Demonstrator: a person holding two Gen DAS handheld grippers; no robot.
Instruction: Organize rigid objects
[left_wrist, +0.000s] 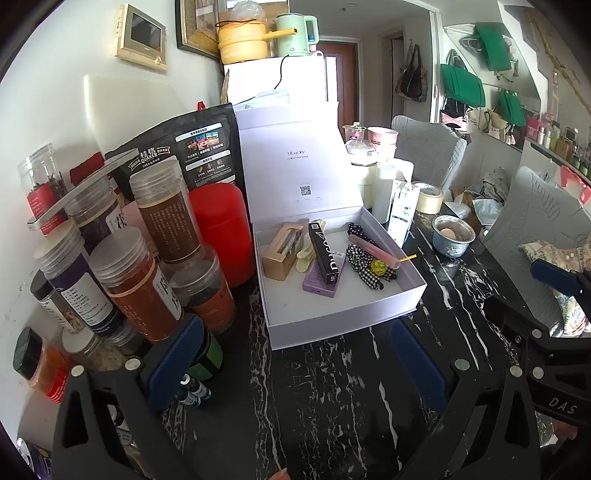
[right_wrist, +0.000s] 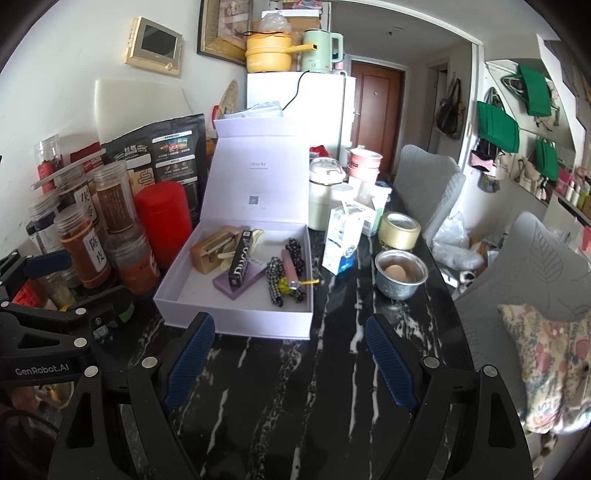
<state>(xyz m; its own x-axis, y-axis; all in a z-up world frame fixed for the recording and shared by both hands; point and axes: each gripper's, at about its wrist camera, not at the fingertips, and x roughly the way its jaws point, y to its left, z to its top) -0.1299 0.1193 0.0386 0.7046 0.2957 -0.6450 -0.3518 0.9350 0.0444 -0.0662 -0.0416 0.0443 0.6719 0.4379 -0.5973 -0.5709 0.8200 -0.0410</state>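
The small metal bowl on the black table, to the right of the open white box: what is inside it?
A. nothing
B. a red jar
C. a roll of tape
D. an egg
D: the metal bowl holds one brownish egg; the tape roll stands behind it.

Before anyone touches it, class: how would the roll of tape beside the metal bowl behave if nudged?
The tape roll lies flat on the table, so it would probably slide, not roll. It is hollow, so likely light. Tipped on edge, it could roll toward the metal bowl.
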